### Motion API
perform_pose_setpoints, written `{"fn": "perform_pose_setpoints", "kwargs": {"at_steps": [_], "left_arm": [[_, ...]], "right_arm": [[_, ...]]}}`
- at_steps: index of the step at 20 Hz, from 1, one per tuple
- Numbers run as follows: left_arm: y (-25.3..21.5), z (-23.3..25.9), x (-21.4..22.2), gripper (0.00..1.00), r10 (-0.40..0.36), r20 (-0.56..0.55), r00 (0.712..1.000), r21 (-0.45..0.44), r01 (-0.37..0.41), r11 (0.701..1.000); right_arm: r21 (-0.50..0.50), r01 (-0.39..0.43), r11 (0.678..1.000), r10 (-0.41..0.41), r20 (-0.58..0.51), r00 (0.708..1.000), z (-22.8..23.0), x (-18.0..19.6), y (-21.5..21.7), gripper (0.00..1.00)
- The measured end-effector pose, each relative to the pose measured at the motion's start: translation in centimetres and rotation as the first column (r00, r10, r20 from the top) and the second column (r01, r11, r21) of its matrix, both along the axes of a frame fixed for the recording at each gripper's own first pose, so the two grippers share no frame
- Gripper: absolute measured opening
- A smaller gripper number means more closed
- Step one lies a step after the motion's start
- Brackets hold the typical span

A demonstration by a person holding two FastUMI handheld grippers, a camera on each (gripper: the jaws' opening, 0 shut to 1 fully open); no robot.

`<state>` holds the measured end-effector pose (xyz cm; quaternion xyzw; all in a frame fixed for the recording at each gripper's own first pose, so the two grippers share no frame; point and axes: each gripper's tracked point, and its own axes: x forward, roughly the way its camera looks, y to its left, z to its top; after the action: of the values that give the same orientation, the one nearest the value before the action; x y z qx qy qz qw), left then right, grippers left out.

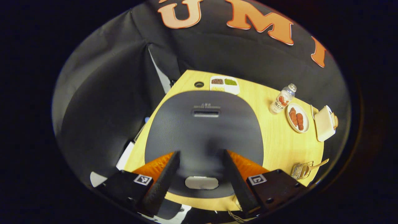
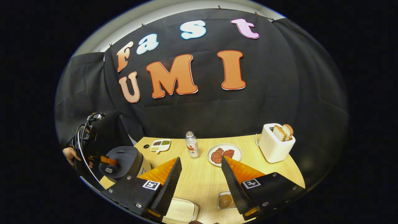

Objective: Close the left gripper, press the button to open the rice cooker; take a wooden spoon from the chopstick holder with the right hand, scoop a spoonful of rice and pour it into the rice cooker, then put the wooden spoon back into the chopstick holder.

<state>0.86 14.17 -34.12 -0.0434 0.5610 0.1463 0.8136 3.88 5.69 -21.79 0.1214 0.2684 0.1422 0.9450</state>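
We hold the right gripper (image 2: pixel 199 174) with fingers spread above the wooden table (image 2: pixel 202 183). At far left, the left gripper (image 2: pixel 107 161) hangs over the closed rice cooker (image 2: pixel 124 160).

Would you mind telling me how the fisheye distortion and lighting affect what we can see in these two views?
Left gripper view: the rice cooker lid looms large and matte, no glare; the table edge curves strongly, and the toaster is squeezed near the rim. Right gripper view: even light, the table bows, the bottle and plate stay sharp, the left gripper is small and dim.
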Motion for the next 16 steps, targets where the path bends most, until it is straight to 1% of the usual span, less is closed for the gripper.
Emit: {"fn": "perform_pose_setpoints", "kwargs": {"at_steps": [1,2,3,4,5,6,7,8,10,12,13,14,15,16], "left_arm": [[0.0,0.0,0.3,0.96,-0.029,0.001,1.000,0.025,0.029,0.999],[-0.1,-0.2,0.1,0.95,-0.054,-0.034,0.998,0.035,0.055,0.998],[0.1,0.0,0.3,0.94,-0.058,-0.038,0.998,0.050,0.060,0.997],[-0.2,-0.2,0.3,0.95,-0.052,-0.057,0.997,0.041,0.055,0.998],[-0.6,-0.2,0.9,0.94,-0.038,-0.036,0.999,0.007,0.038,0.999],[-1.1,-0.4,1.9,0.89,-0.011,-0.012,1.000,-0.038,0.011,0.999],[-0.9,-0.4,2.1,0.85,0.000,0.000,1.000,-0.052,0.000,0.999],[-0.8,-0.6,1.8,0.89,-0.001,-0.005,1.000,-0.057,0.001,0.998],[-0.6,-0.6,1.7,0.88,0.001,0.031,1.000,-0.015,0.000,1.000],[-0.9,-0.4,2.4,0.85,0.007,0.126,0.992,0.044,-0.012,0.999],[-1.4,-0.1,2.6,0.84,-0.005,0.172,0.985,0.054,-0.004,0.999],[-2.3,0.9,2.6,0.85,-0.025,0.232,0.972,0.058,0.012,0.998],[-2.9,2.5,3.2,0.88,-0.045,0.297,0.954,0.074,0.024,0.997],[-3.0,4.4,4.0,0.92,-0.075,0.372,0.925,0.108,0.037,0.993]], "right_arm": [[-0.004,-0.003,1.000,0.003,0.001,1.000,0.1,0.0,0.2,0.81],[-0.003,-0.012,1.000,0.012,0.004,1.000,0.1,0.1,0.3,0.81],[-0.007,-0.017,1.000,0.017,0.005,1.000,0.2,0.1,0.5,0.81],[-0.008,-0.025,1.000,0.025,0.007,1.000,0.2,0.1,0.7,0.81],[-0.011,-0.029,1.000,0.029,0.009,1.000,0.3,0.0,0.9,0.81],[-0.011,-0.033,0.999,0.033,0.013,0.999,0.5,0.0,1.0,0.81],[-0.010,-0.039,0.999,0.039,0.018,0.999,0.6,0.0,1.2,0.81],[-0.014,-0.041,0.999,0.041,0.021,0.999,0.6,-0.1,1.2,0.81],[-0.022,-0.045,0.999,0.046,0.031,0.998,0.8,-0.3,1.4,0.81],[-0.030,-0.042,0.999,0.044,0.057,0.997,1.5,0.0,1.6,0.81],[-0.031,-0.035,0.999,0.037,0.077,0.996,2.1,0.2,1.5,0.81],[-0.031,-0.024,0.999,0.027,0.098,0.995,2.9,0.5,1.6,0.81],[-0.034,-0.019,0.999,0.023,0.119,0.993,3.6,0.7,1.7,0.81],[-0.041,-0.010,0.999,0.015,0.139,0.990,4.3,0.9,1.7,0.81]]}}
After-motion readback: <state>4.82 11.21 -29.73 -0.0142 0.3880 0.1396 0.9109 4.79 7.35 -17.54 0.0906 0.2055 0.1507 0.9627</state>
